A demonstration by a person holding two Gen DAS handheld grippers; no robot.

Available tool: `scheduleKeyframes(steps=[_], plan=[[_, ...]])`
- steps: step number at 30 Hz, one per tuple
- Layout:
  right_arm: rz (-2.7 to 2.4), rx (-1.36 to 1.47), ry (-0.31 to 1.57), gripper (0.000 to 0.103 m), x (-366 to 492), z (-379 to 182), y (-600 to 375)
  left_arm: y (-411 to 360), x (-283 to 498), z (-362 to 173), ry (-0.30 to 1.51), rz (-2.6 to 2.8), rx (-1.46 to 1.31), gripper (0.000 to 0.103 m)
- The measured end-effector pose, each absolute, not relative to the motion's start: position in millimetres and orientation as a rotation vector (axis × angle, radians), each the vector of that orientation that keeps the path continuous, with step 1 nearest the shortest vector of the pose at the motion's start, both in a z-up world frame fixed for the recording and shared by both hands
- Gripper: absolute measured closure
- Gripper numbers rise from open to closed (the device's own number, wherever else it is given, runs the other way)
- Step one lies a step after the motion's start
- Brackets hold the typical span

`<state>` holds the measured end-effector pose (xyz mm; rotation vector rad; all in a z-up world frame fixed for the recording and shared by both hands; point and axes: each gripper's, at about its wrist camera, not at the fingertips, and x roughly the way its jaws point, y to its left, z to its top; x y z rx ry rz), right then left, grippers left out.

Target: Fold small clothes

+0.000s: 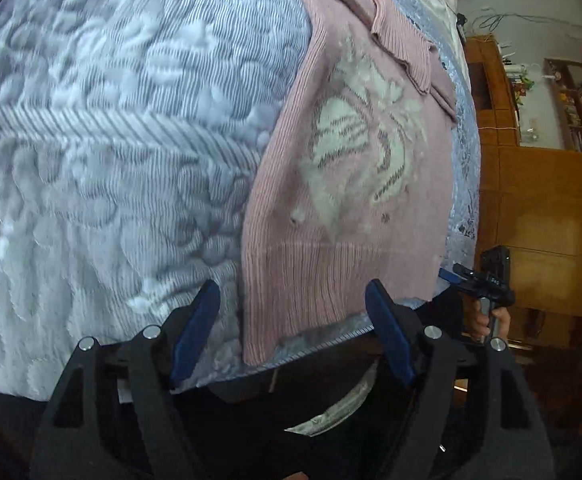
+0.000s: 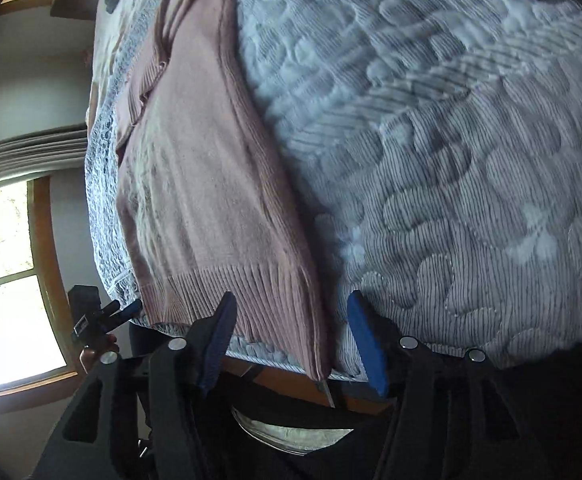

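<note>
Quilted grey-white bed (image 1: 111, 140), pink knit sweater (image 1: 351, 184) lying flat near its edge

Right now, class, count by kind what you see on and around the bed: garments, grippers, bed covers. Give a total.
Pink sweater: 1
Grippers: 2, left gripper and right gripper
Quilted bed cover: 1
Total: 4

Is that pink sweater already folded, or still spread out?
Partly folded: the pink sweater lies flat on the bed, a sleeve turned in over its front.
</note>
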<state>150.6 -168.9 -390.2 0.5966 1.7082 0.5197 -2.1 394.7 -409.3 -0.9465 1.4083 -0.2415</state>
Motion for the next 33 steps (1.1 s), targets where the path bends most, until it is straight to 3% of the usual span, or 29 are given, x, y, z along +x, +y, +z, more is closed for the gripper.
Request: scheduleKeyframes(steps=[13, 16, 17, 18, 19, 20, 22, 33], plan=[[0.525, 0.607, 1.745, 0.041, 119.2, -412.0, -152.0, 358.6, 4.1, -434.1, 1.477, -0.303, -0.967, 0.030], [0.530, 0.619, 1.741, 0.042, 117.7, -411.3, -147.4, 351.3, 3.5, -441.8, 1.487, -0.298, -0.986, 0.046], [0.529, 0.612, 1.741, 0.042, 116.7, -411.5, -145.7, 349.5, 2.3, -445.2, 1.496, -0.292, -0.989, 0.057], [0.521, 0.598, 1.741, 0.048, 116.6, -411.7, -143.2, 348.8, 0.3, -448.0, 1.502, -0.284, -0.991, 0.069], [0.516, 0.591, 1.742, 0.062, 116.0, -411.6, -143.0, 349.9, -2.2, -449.8, 1.504, -0.267, -0.995, 0.074], [0.520, 0.591, 1.744, 0.068, 115.4, -411.5, -143.0, 351.7, -4.0, -450.6, 1.499, -0.251, -1.008, 0.082], [0.524, 0.573, 1.725, 0.093, 112.9, -406.8, -142.3, 358.0, -8.9, -448.4, 1.472, -0.223, -1.039, 0.094], [0.597, 0.762, 1.551, 0.095, 107.9, -357.1, -167.1, 384.8, -36.3, -404.8, 1.236, -0.207, -1.191, 0.096]])
